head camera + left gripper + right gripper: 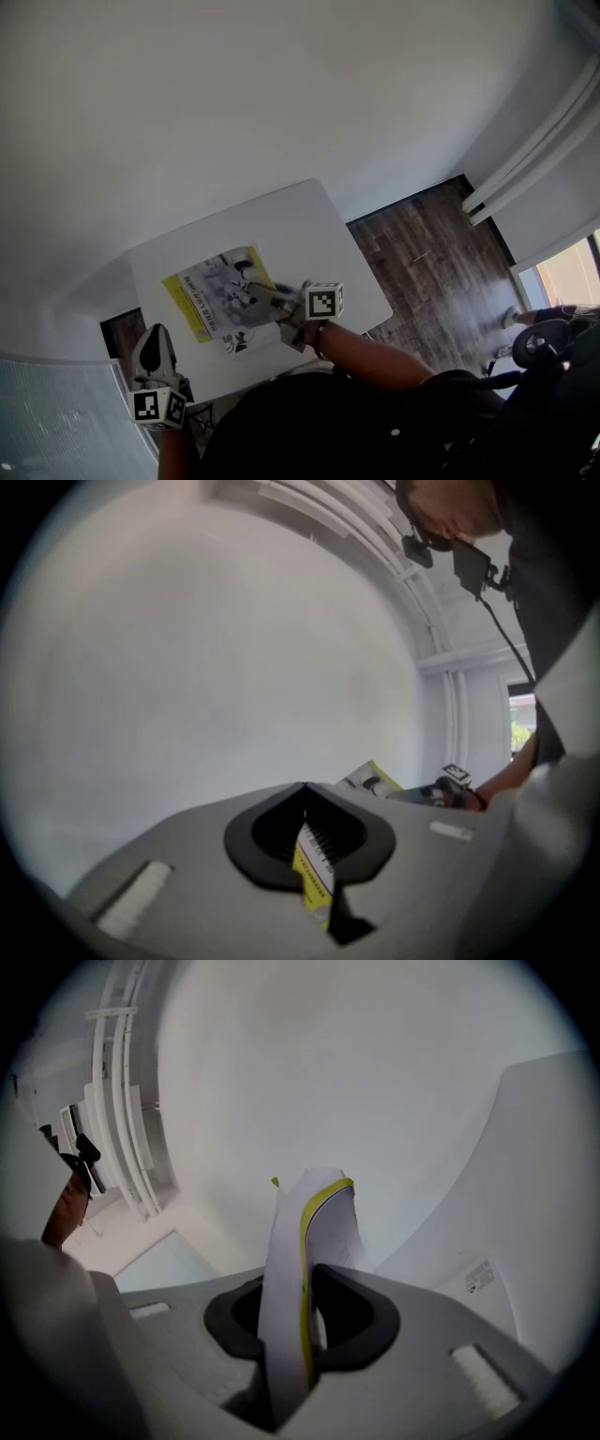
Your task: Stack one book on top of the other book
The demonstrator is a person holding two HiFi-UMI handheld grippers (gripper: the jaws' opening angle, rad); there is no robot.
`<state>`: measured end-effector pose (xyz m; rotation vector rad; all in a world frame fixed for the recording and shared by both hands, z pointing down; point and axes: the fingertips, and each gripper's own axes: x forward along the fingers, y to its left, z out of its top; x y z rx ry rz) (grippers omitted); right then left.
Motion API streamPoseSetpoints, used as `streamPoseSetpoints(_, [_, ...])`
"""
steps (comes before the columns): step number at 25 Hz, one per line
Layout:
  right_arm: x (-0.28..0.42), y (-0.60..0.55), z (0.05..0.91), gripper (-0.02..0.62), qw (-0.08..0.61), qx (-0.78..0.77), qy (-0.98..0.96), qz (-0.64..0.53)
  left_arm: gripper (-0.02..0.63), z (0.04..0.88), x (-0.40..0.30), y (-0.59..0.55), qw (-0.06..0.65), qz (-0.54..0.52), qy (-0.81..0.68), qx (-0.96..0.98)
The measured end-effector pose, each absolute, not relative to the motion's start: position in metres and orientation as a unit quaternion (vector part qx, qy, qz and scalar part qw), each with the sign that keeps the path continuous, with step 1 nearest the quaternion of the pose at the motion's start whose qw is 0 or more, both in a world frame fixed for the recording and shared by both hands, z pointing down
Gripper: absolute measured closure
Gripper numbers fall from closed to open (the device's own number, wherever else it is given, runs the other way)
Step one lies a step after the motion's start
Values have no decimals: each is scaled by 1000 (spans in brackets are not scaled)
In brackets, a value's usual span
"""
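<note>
My right gripper is pinching the thin, yellow-edged book by one edge, at the middle of the white table. My left gripper, off at the table's edge, is pressed together on a yellow-and-white printed strip. I cannot tell what the strip belongs to. Its lettering and the book's cover print are too small to read. A second book cannot be made out.

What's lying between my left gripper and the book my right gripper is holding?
Nothing. In the head view, only bare white table separates the left gripper from the book in the right gripper.
</note>
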<state>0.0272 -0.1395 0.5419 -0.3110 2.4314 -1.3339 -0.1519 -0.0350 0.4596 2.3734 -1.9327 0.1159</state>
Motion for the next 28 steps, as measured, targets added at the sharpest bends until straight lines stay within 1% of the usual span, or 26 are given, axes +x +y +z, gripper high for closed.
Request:
streamPoseSetpoints(8, [20,-143,553,506,164,-91,854,-485,601,475,-155,-28,50,38,-648,759])
streamPoseSetpoints(12, [31,-144,558,506,168,-106,838,-509,601,475,-149,-32,44,49,-643,763])
streamPoseSetpoints(18, [27,-145,548,506,165,-86,844,-504,601,462,-147,-25,32,51,-663,746])
streamPoseSetpoints(28, [24,-145,546,505,160,-73,849,-498,601,471,-144,-19,42,50,-670,740])
